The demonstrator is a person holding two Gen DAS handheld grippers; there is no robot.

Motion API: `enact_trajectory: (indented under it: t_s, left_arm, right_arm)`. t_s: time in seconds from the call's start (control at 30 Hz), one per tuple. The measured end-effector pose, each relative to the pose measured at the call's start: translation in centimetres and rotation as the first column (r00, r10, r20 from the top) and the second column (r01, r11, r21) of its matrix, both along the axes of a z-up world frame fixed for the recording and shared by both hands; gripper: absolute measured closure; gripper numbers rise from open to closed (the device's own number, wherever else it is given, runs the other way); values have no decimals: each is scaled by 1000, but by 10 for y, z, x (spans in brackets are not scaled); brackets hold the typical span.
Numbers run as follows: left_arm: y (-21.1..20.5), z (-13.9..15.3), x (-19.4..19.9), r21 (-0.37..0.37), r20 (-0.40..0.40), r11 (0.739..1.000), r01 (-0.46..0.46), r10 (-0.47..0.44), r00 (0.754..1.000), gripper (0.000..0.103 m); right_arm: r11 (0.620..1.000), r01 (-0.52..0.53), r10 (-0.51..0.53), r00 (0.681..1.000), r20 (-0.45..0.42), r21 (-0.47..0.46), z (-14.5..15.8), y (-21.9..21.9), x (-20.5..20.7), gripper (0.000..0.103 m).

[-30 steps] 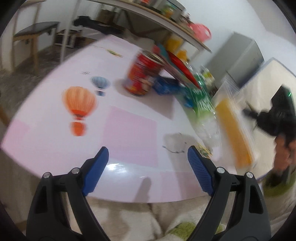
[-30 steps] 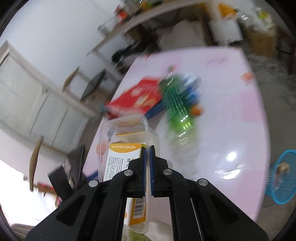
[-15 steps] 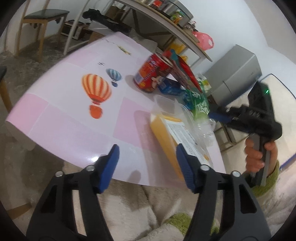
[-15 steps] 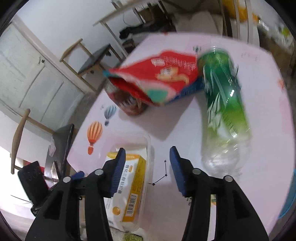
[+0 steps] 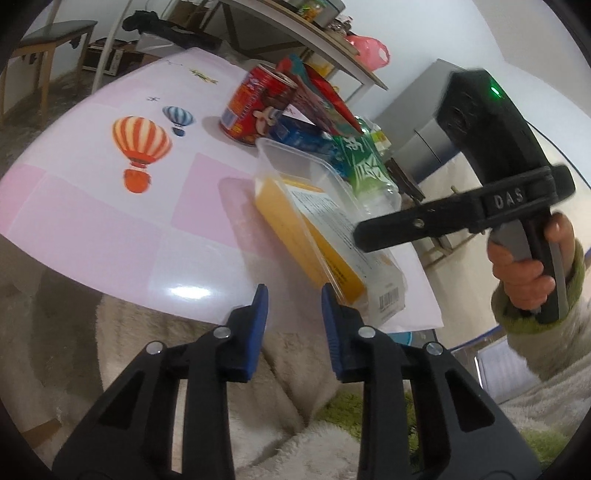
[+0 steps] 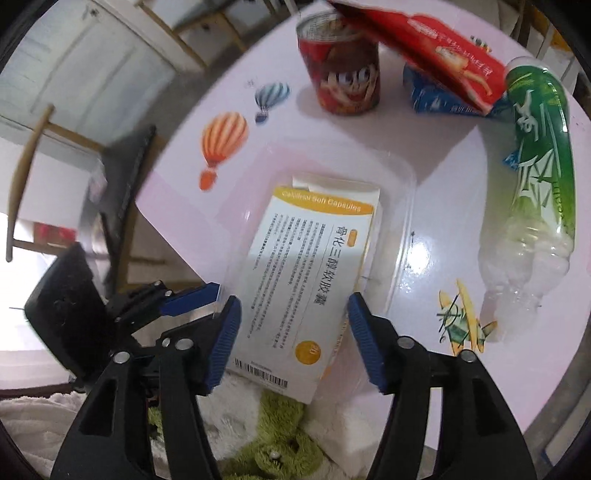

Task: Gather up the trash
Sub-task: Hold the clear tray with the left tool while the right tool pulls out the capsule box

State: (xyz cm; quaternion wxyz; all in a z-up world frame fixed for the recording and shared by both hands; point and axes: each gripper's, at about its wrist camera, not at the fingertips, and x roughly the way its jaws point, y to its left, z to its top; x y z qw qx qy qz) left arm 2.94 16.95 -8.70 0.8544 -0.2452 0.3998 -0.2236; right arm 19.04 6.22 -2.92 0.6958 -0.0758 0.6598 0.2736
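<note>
Even, soft indoor light, fairly bright. White glare patches on glossy counter [image 5: 92, 206]: one near the front edge in left wrist view, one beside the bottle [image 6: 535, 184] in right wrist view. Faint soft shadows beside the can [image 6: 341, 70]. Strong fisheye bending, dark corners. Motion blur at right-view edges; printed box [image 6: 306, 280] sharp.

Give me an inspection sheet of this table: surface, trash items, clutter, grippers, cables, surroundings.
Surface: glossy pink table with balloon prints.
Job's things: clear plastic tray holding a yellow-and-white capsule box, overhanging the near edge; green-labelled plastic bottle lying down; red tin can upright; red snack bag; blue carton.
Clutter: nothing seen.
Grippers: left gripper open, jaws closing, nothing between; right gripper open, jaws opening, astride the box.
Cables: nothing seen.
Surroundings: wooden chair, shelf.
</note>
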Motion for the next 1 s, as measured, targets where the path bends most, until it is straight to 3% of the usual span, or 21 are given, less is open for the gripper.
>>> enact_trajectory:
  t_s: [0.27, 0.47, 0.7, 1.0]
  left_arm:
    - [-6, 1, 3, -3, 8, 1000, 23, -23, 1000, 76]
    - [-6, 2, 6, 10, 10, 1000, 15, -15, 1000, 76]
    - [-1, 1, 6, 12, -2, 1000, 2, -2, 1000, 76]
    - [5, 1, 6, 22, 0, 1000, -22, 22, 1000, 76]
  right_arm:
    - [995, -31, 30, 999, -18, -93, -9, 18, 8, 30]
    - [993, -50, 49, 999, -10, -111, -14, 29, 11, 27]
    - [998, -27, 26, 999, -19, -57, -18, 22, 17, 29]
    - [998, 33, -32, 999, -19, 57, -1, 1, 17, 32]
